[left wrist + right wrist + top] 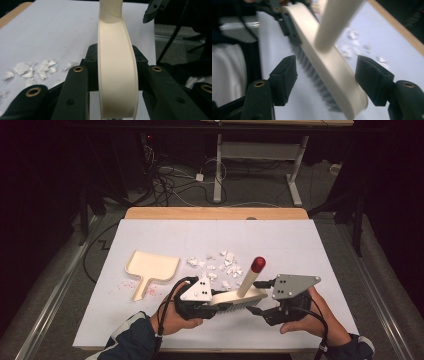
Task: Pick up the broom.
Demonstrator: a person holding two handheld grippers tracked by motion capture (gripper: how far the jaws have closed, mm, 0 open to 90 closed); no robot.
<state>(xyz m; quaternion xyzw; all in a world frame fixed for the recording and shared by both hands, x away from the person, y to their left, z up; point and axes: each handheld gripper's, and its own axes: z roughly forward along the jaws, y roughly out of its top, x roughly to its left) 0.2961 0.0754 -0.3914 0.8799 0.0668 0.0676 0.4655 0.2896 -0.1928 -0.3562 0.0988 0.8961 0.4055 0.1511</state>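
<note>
Nearest the person, the left hand-held gripper (212,304) is clenched on one end of a cream hand brush (239,296); in the left gripper view its two jaws press both flanks of the brush's back (117,75). At the brush's other end the right hand-held gripper (260,306) has its jaws spread wide, one on each side of the brush head and touching neither, as the right gripper view shows (329,72). My reading is a hand-over or a two-handed regrip just beginning.

The brush's stick handle, capped in red (258,264), slants up between the two hand-held grippers. Its bristles point down, but whether they touch the table (300,250) I cannot tell.

Just beyond the left hand-held gripper lies a scatter of torn white paper scraps (220,265), unswept. Farther out on that hand-held gripper's outer side rests a cream dustpan (150,265), empty as far as can be seen, with faint pink specks (131,283) on the table beside its handle. Sweeping, if that is the job, looks barely started: nothing is gathered, nothing is in the pan.

The right gripper view is motion-blurred, and the handle's top is cut off in both gripper views. The person's hands hide the undersides of both hand-held grippers.
</note>
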